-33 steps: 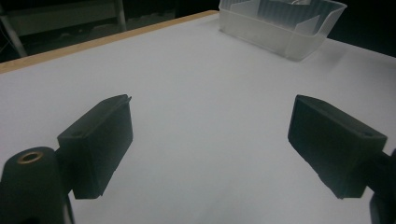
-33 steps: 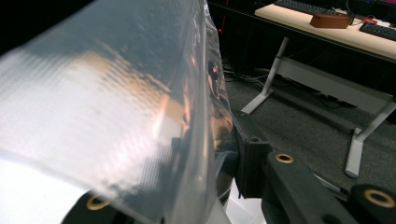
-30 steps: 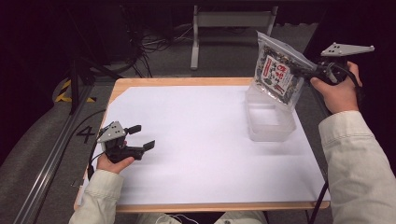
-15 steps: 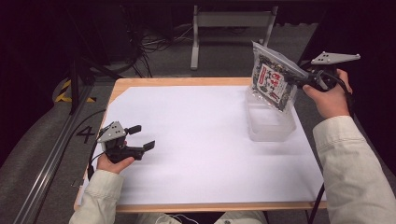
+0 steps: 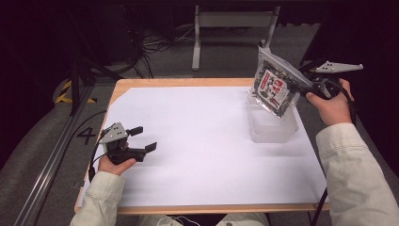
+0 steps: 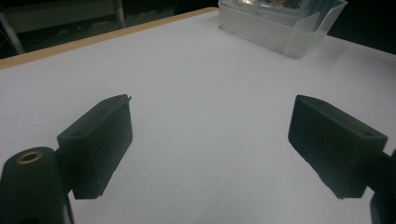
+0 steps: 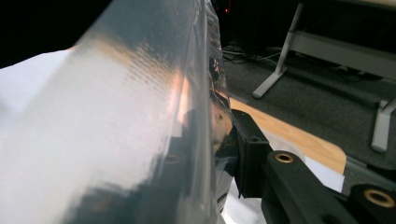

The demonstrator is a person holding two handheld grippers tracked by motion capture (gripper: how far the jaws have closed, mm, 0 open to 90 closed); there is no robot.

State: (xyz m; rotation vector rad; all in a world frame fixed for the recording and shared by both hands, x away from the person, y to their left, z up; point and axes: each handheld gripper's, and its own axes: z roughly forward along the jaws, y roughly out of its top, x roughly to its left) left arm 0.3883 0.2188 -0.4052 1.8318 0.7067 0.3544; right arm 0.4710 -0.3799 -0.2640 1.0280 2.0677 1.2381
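Gripping a clear plastic snack bag (image 5: 274, 86) by its right edge, the right gripper (image 5: 301, 88) holds it tilted in the air above a clear plastic container (image 5: 273, 127) that stands near the right edge of the bench (image 5: 188, 83), toward the far right corner. In the right gripper view the bag's glossy film (image 7: 140, 116) is pinched between the black jaws, one jaw showing just behind the plastic. The bag's lower end hangs over the container's open top; whether it touches the rim cannot be told. The left gripper (image 5: 143, 139) rests in the person's left hand (image 5: 114, 162) near the left edge of the bench's white sheet (image 5: 197, 141), its jaws spread wide apart with nothing between them, and the container (image 6: 285, 28) sits well apart ahead of it.
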